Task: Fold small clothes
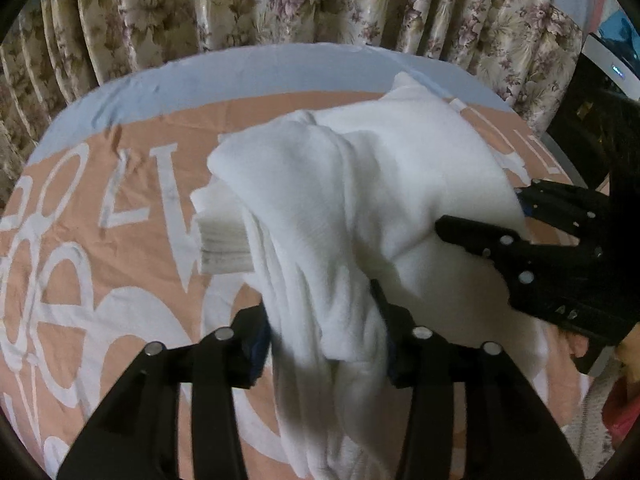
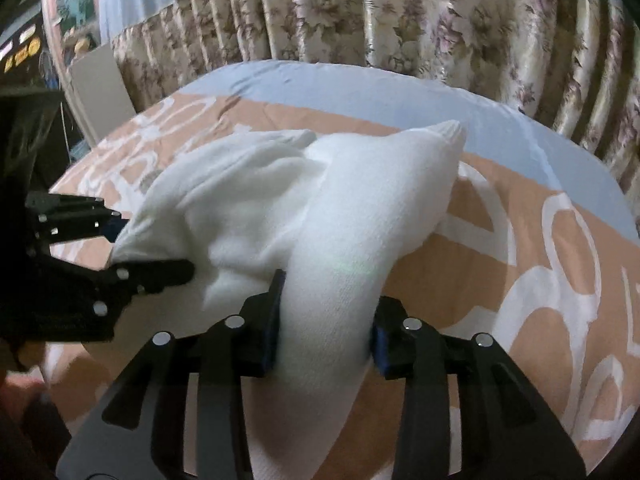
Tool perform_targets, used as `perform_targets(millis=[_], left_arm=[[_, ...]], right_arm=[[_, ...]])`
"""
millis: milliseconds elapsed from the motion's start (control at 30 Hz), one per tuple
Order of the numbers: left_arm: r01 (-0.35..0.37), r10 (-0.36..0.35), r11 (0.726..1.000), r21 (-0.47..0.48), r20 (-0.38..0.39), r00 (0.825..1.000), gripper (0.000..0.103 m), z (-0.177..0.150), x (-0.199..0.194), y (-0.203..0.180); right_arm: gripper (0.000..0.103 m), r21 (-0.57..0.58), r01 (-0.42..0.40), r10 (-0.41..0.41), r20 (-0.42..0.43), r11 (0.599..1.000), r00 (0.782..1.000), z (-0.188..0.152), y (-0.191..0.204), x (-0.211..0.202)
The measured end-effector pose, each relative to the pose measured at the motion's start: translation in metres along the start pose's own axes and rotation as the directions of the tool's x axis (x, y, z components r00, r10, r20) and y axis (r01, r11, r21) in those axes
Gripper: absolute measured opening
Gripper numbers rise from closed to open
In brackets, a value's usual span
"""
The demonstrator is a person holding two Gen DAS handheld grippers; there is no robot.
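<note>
Now the left gripper (image 1: 326, 344) and the right gripper (image 2: 326, 320), each half-open around bunched white garment (image 1: 360, 184), should lower both ends evenly onto the bedspread (image 1: 120, 240).

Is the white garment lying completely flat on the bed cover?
No, the white garment is bunched and lifted off the bed cover, with cloth between the fingers of both the right gripper and the left gripper.

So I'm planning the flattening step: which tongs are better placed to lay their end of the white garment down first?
Probably the right tongs: their fold of the white garment is one smooth band over bare bedspread. The left tongs hold a thicker, bunched wad.
</note>
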State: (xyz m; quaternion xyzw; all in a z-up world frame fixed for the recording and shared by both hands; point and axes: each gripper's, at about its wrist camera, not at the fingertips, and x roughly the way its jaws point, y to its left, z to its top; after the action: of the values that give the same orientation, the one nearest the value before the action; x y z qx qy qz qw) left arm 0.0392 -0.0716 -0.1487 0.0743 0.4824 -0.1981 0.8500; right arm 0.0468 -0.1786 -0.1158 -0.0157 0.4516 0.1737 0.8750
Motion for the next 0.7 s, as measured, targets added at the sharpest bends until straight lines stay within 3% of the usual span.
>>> perform_targets(millis=[300,500,633,700], left_arm=[[0.000,0.000,1.000,0.015,-0.013,1.000,0.054,0.008,-0.010,0.002],[0.006,-0.006,1.000,0.010,-0.008,1.000,0.054,0.003,-0.020,0.003],[-0.020,0.020,1.000,0.011,-0.008,1.000,0.068,-0.004,-0.018,0.008],[-0.009,0.009,1.000,-0.002,-0.019,1.000,0.069,-0.009,-0.016,0.015]], right_arm=[[0.045,0.007,0.013,-0.013,-0.007,1.000,1.000,0.012,-0.001,-0.019],[0.050,0.000,0.063,-0.063,0.008,0.998,0.998,0.013,-0.005,-0.027],[0.056,0.026,0.105,-0.105,0.012,0.994,0.994,0.015,-0.019,-0.026],[0.060,0.032,0.141,-0.142,0.012,0.989,0.990,0.014,-0.025,-0.025]])
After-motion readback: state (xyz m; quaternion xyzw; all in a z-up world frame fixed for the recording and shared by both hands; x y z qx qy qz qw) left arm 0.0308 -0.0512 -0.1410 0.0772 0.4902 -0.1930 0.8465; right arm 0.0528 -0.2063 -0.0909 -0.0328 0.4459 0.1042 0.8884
